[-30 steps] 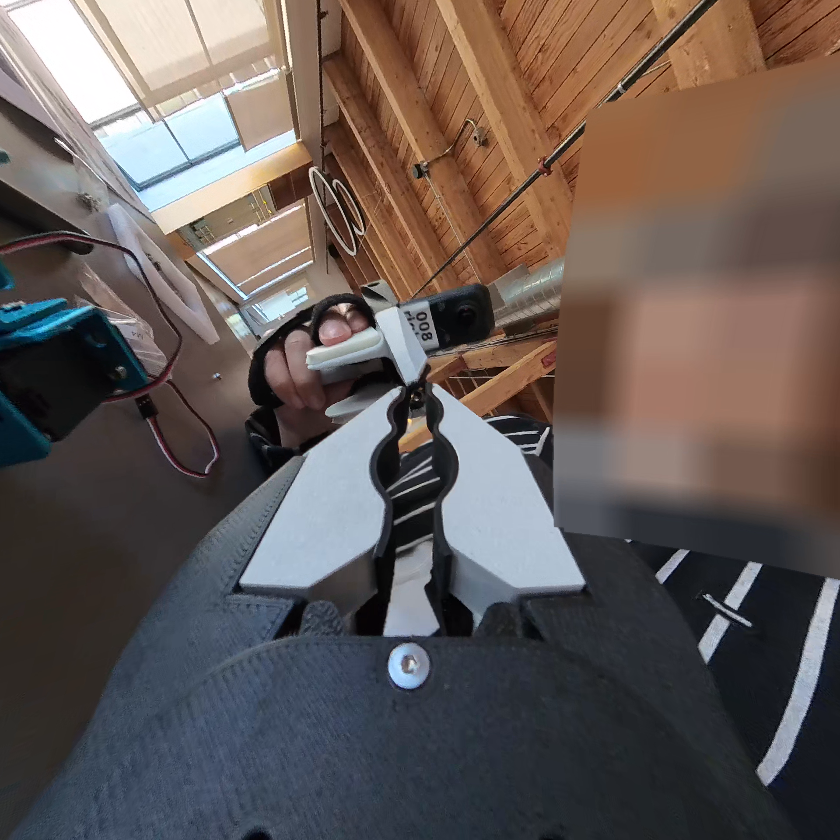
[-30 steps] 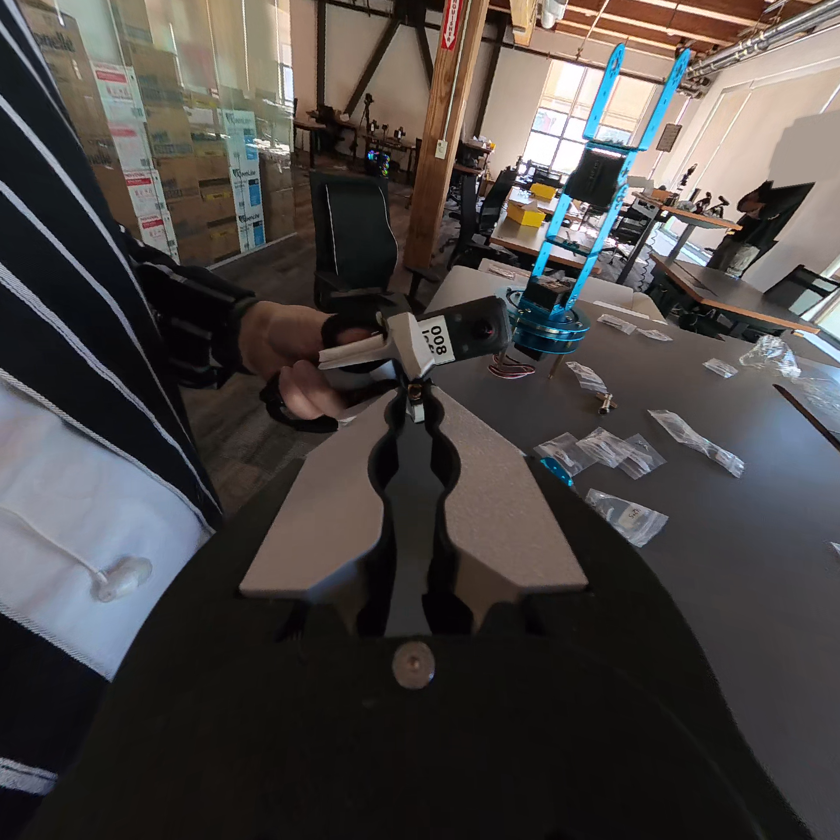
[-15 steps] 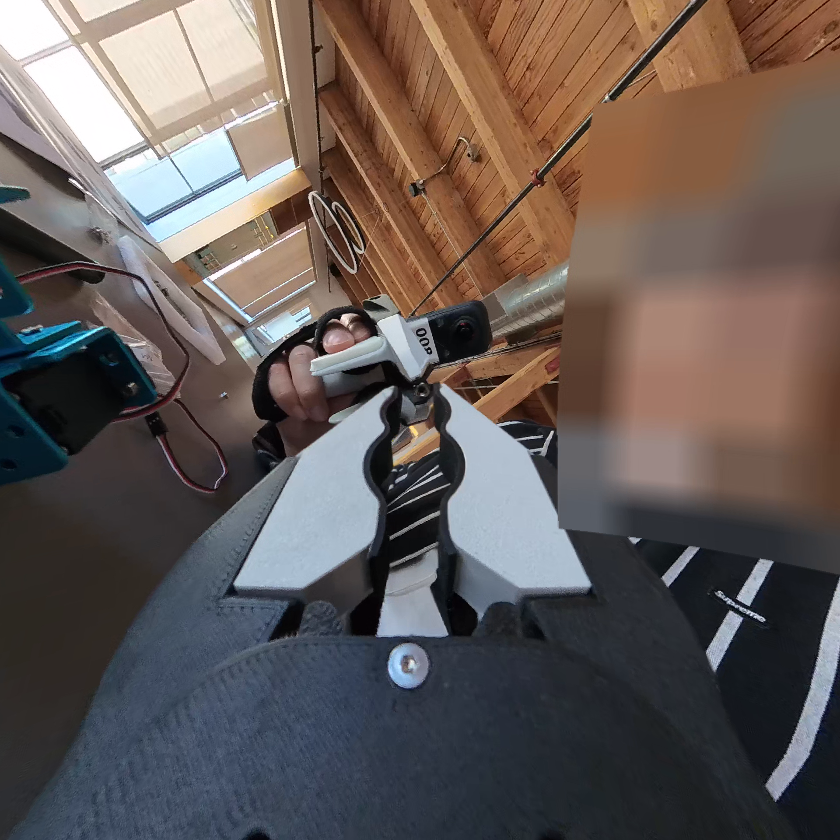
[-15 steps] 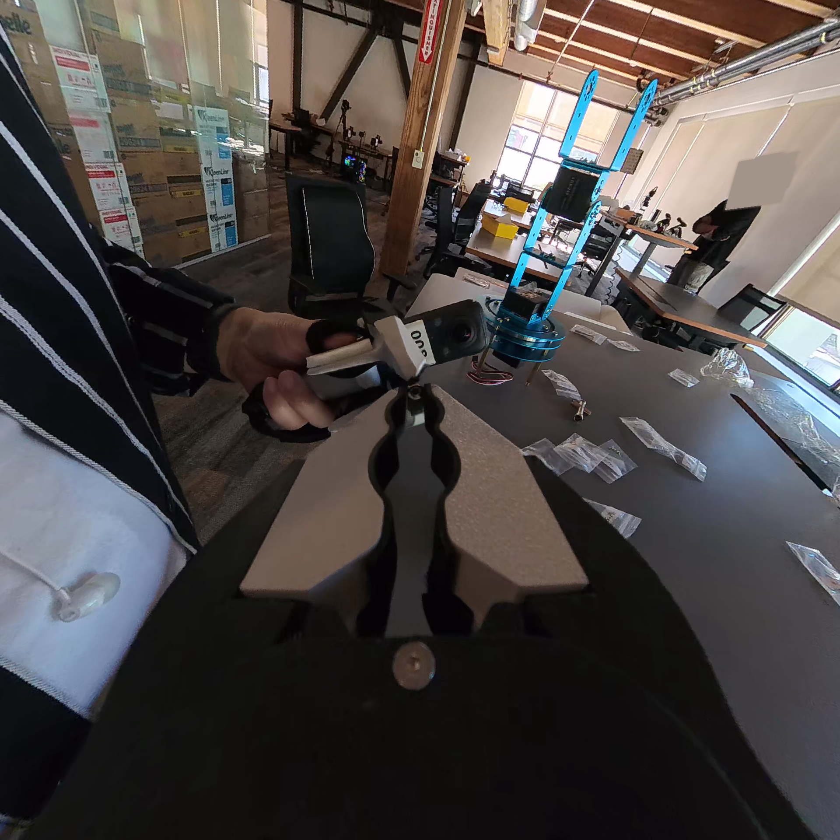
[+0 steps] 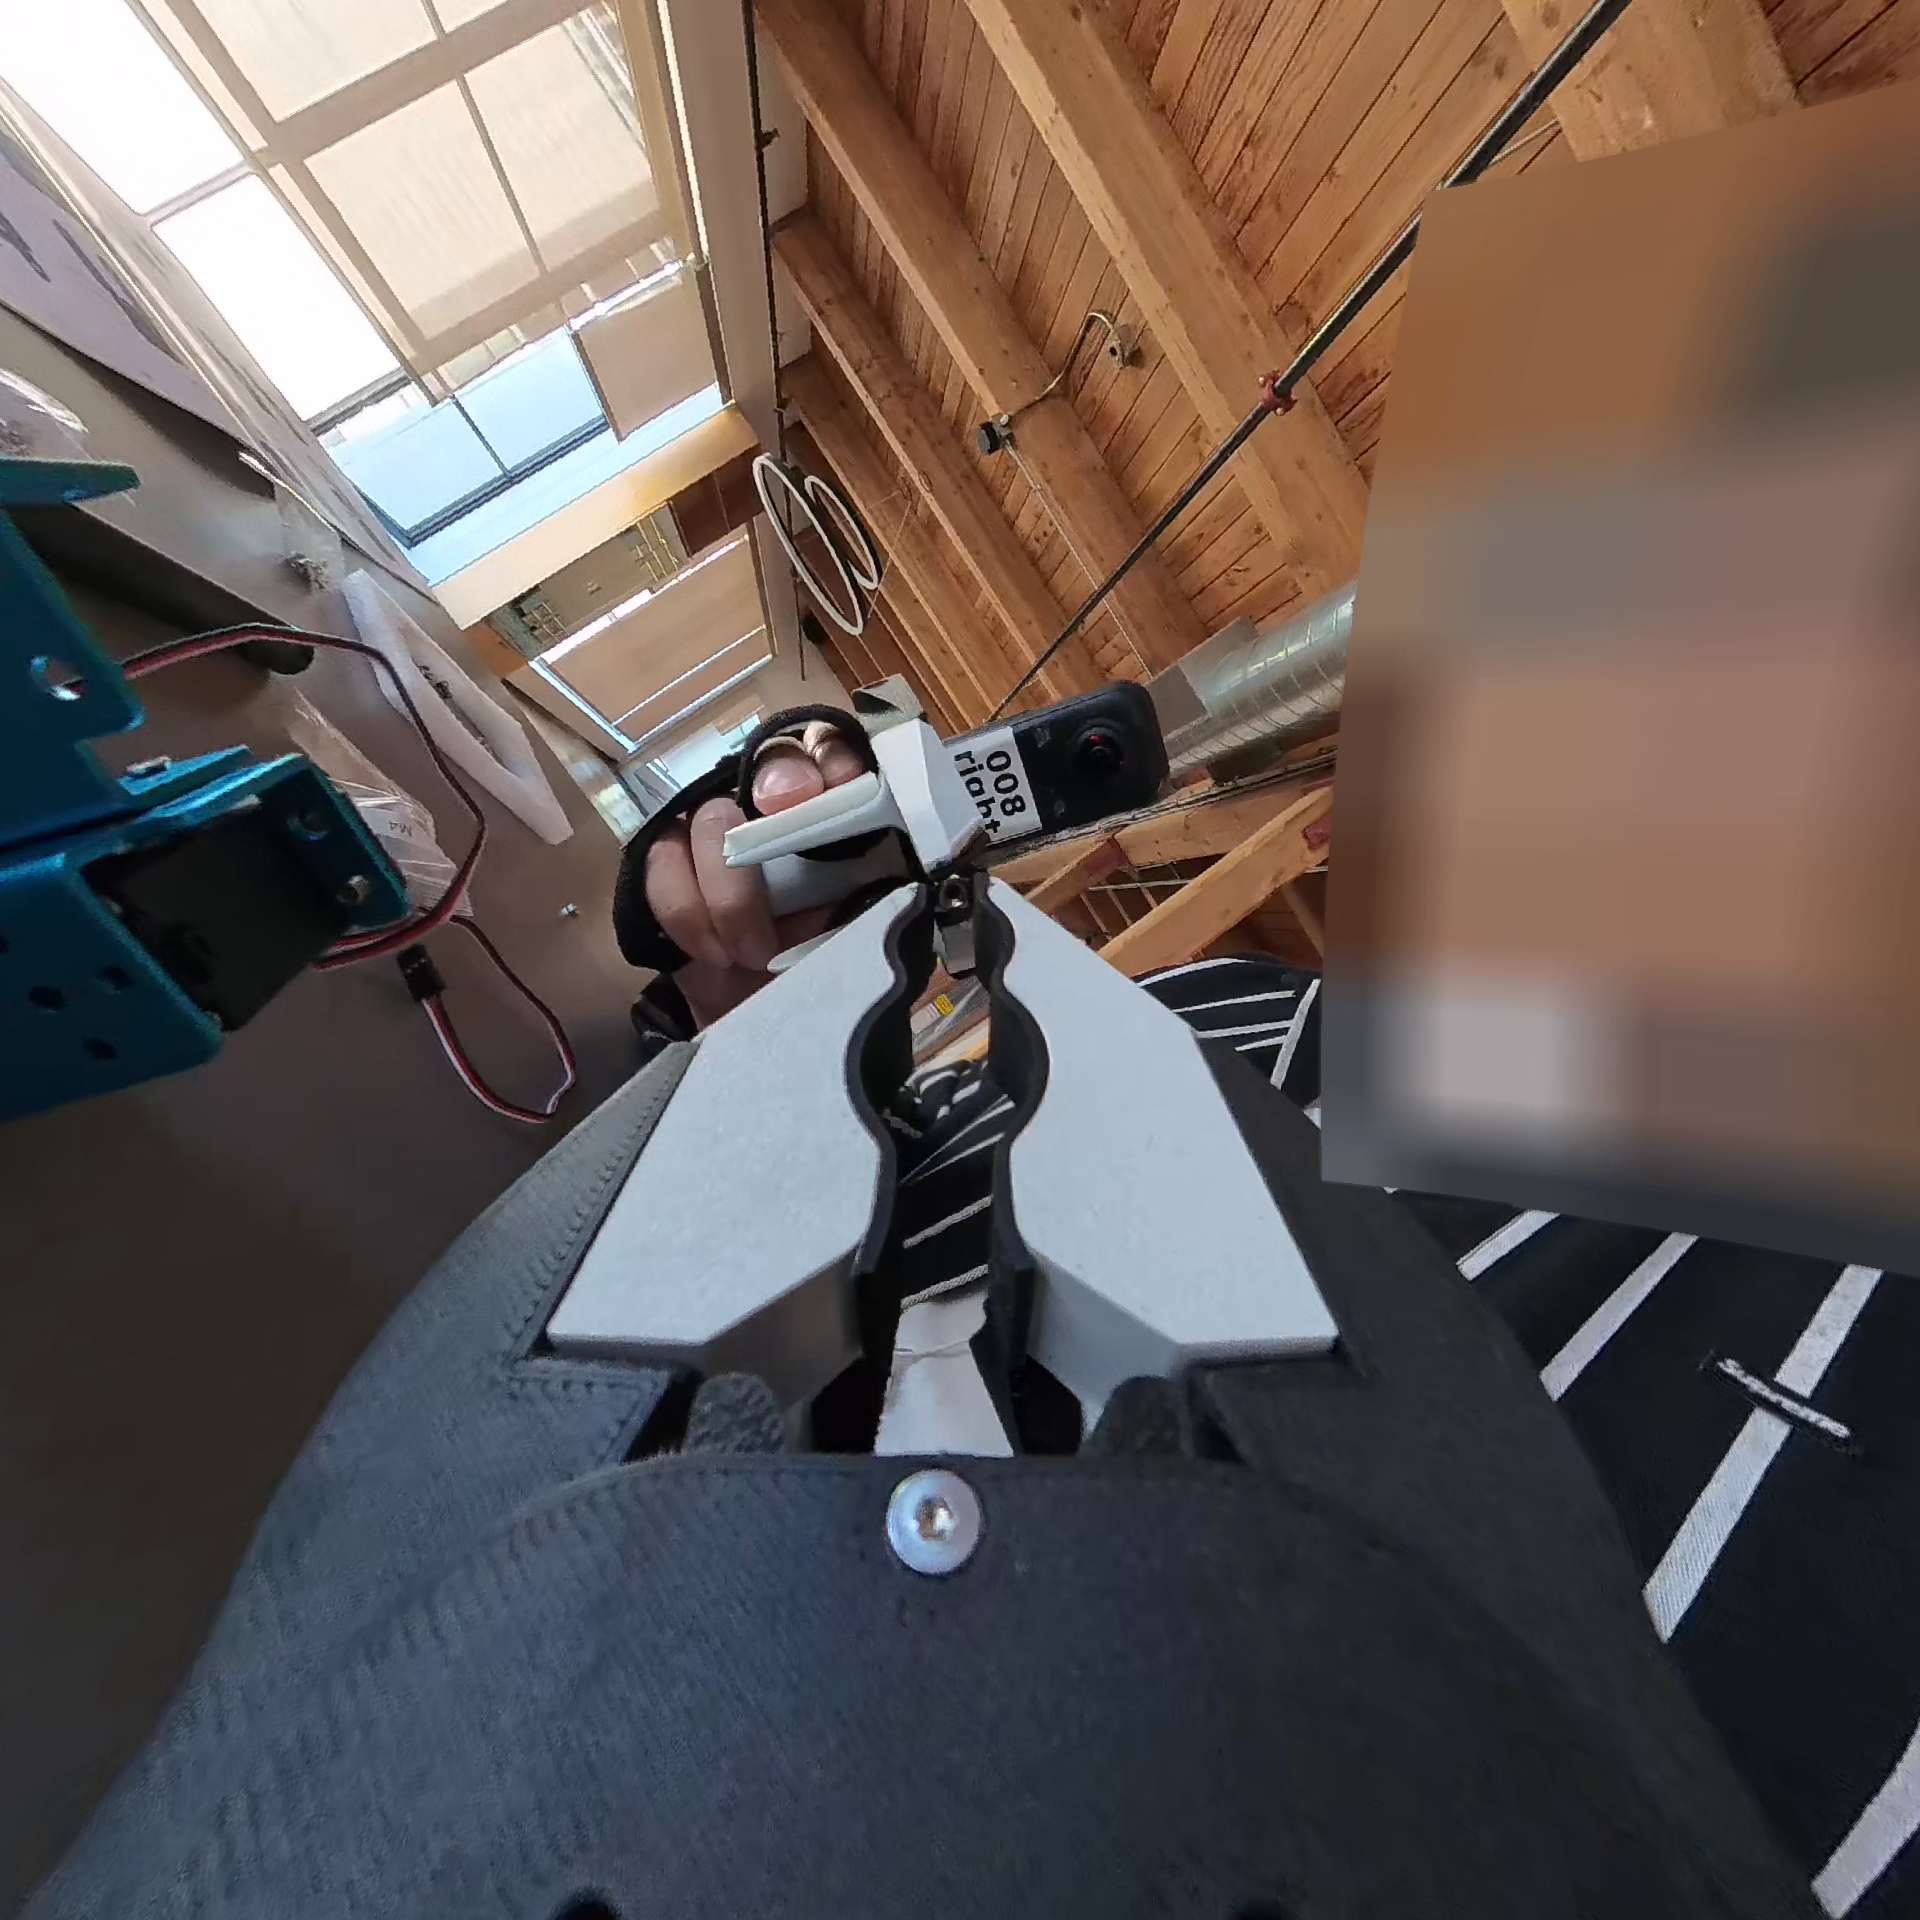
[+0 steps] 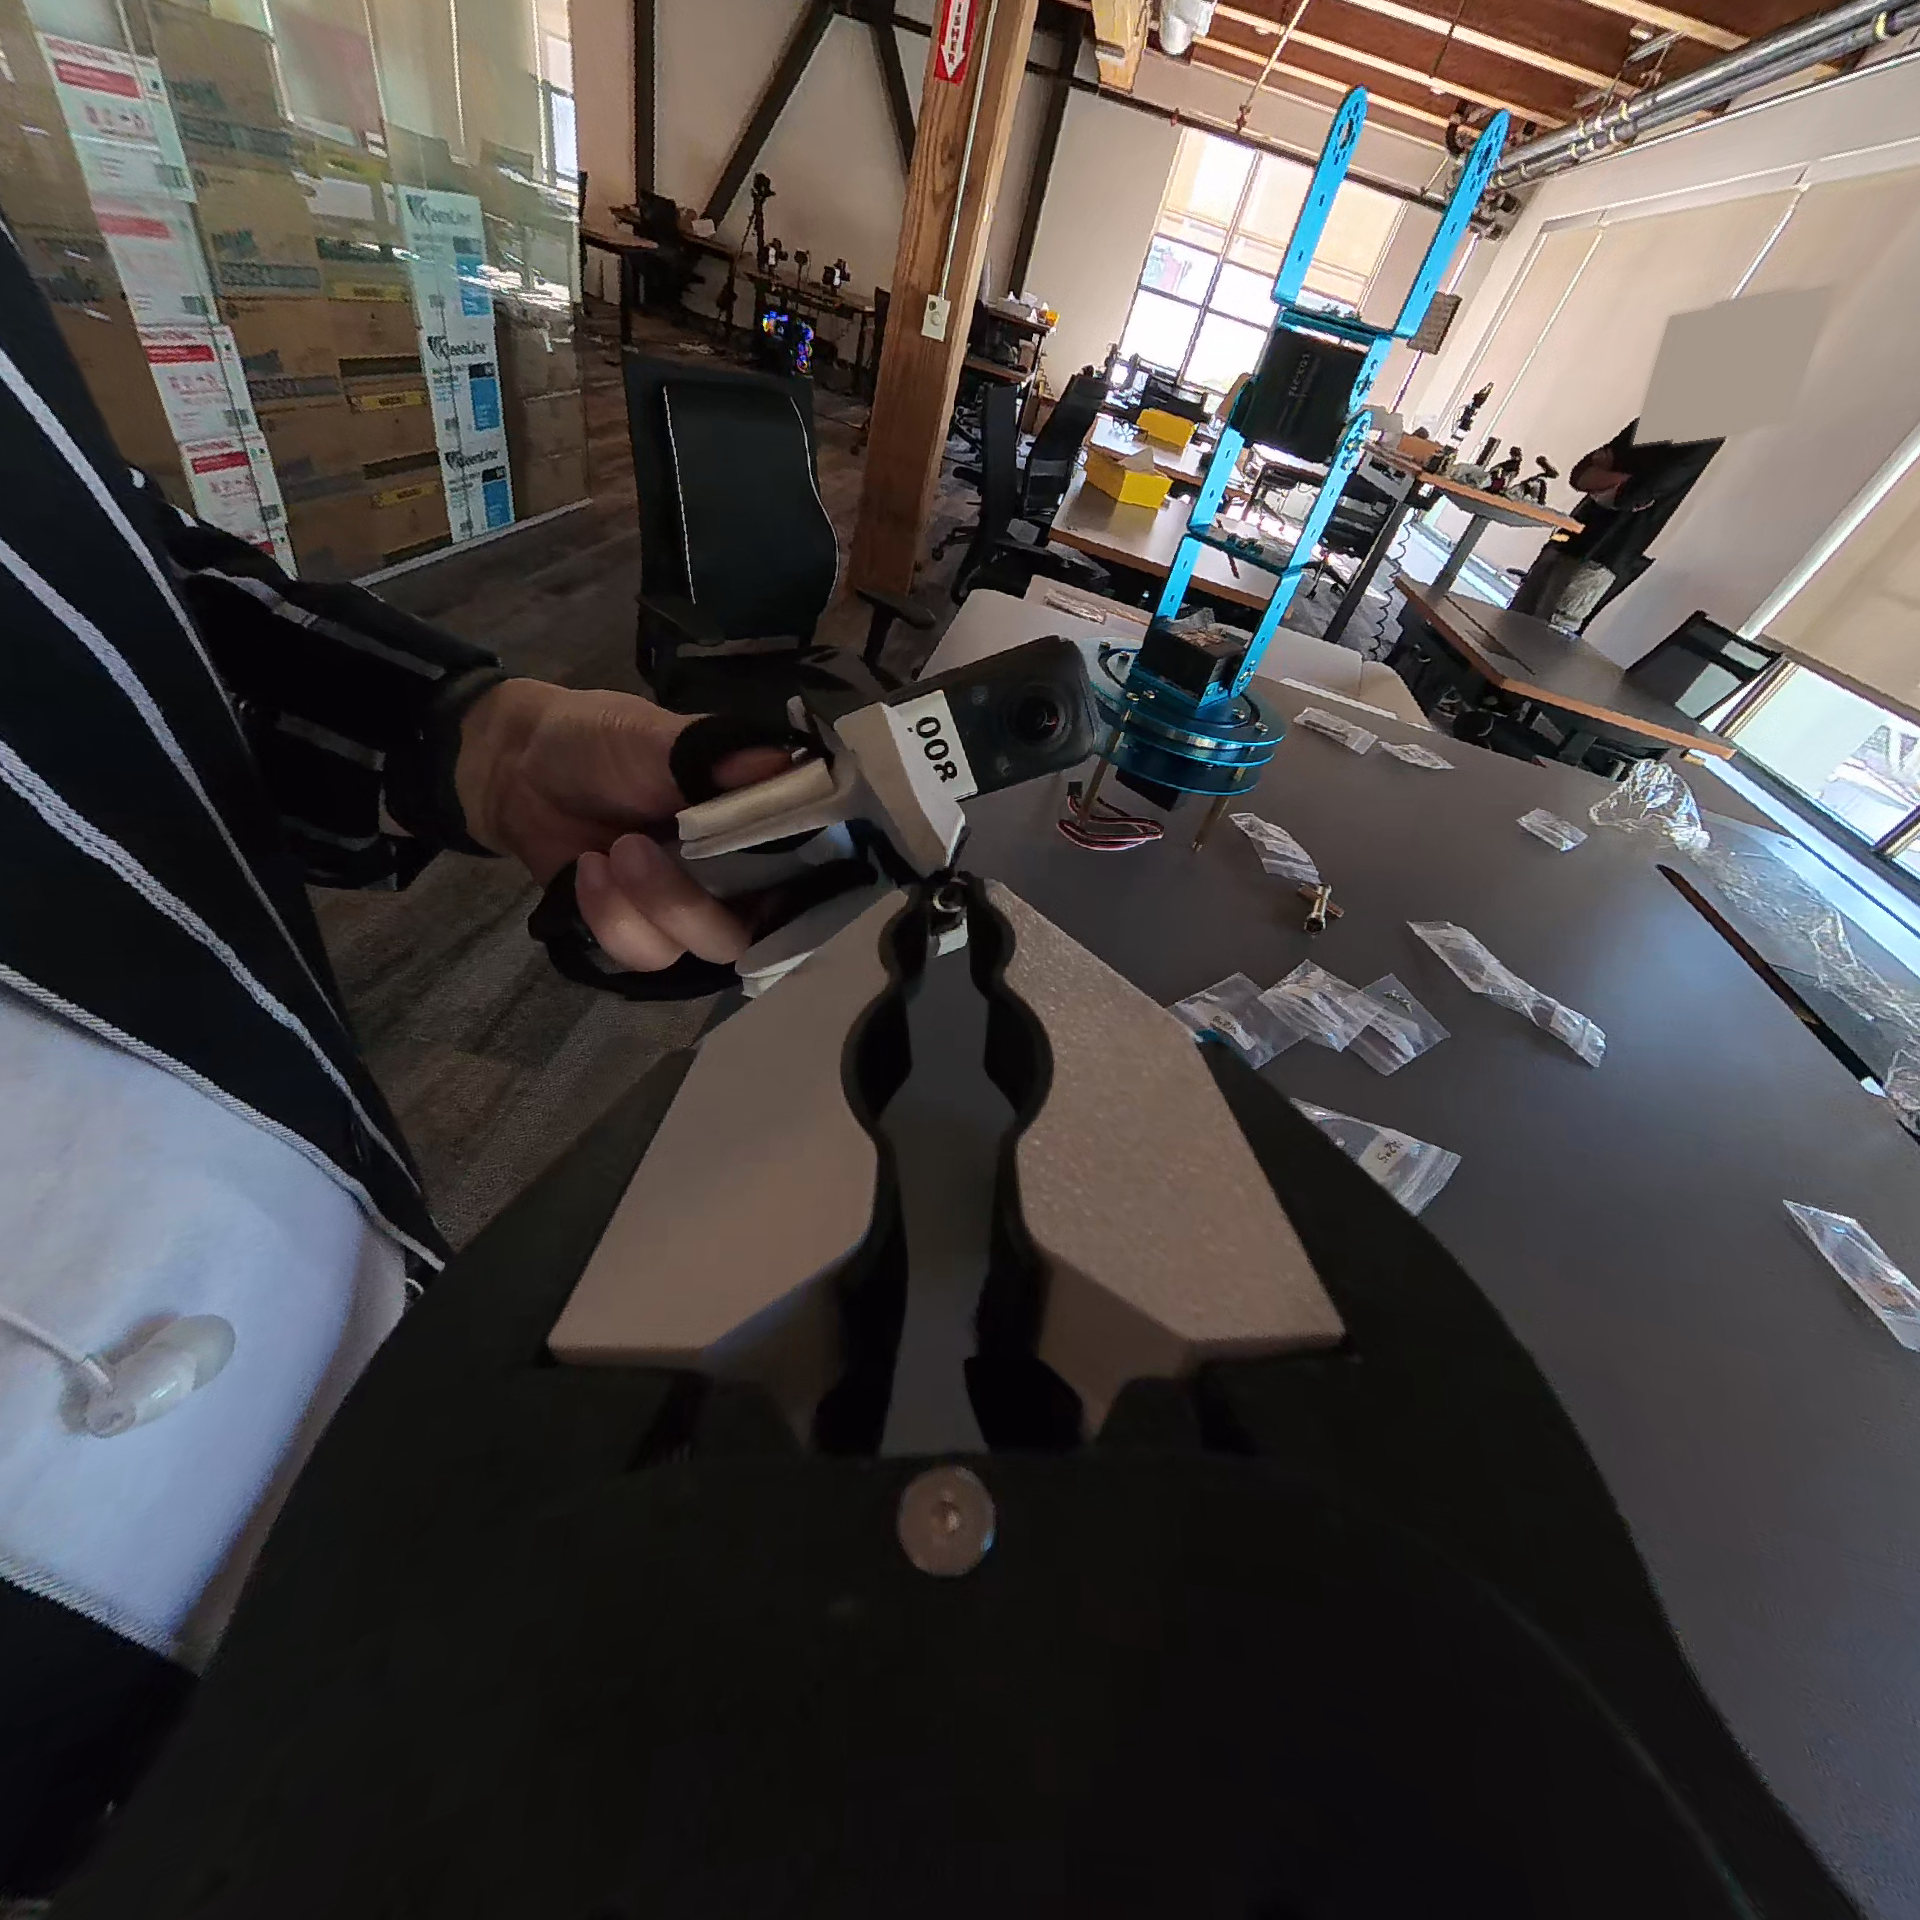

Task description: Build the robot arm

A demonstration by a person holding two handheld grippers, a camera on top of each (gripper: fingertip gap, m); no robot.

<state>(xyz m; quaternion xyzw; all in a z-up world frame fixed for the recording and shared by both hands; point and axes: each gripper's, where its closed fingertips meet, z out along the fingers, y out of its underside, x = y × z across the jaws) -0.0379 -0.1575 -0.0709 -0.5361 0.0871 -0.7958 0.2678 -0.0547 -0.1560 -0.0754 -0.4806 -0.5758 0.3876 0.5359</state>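
Note:
My two grippers meet tip to tip above the near edge of a dark table (image 6: pixel 1558 1195). My left gripper (image 5: pixel 951 894) is shut on a small metal fastener (image 5: pixel 954 902) at its tips. My right gripper (image 6: pixel 945 896) is shut on the same small metal fastener (image 6: pixel 943 906). I cannot tell if it is one piece or two joined pieces. The right gripper's white body and camera (image 5: pixel 1081 748) face me in the left wrist view, held by a strapped hand (image 5: pixel 717 883). The left gripper's camera (image 6: pixel 1029 717) and hand (image 6: pixel 582 769) show in the right wrist view.
A blue metal arm frame on a round base (image 6: pixel 1205 717) stands on the table beyond the grippers; its blue servo bracket (image 5: pixel 156 914) and red, white and black wire (image 5: pixel 499 1029) show at left. Several small plastic bags (image 6: pixel 1320 1013) and a small metal tool (image 6: pixel 1317 914) lie to the right. A person (image 6: pixel 1600 520) stands far behind. The grippers are tip to tip, or close to it.
Both grippers stay tip to tip on the fastener. The pair has shifted and tilted a little, and the left gripper's camera now points more towards me in the right wrist view.

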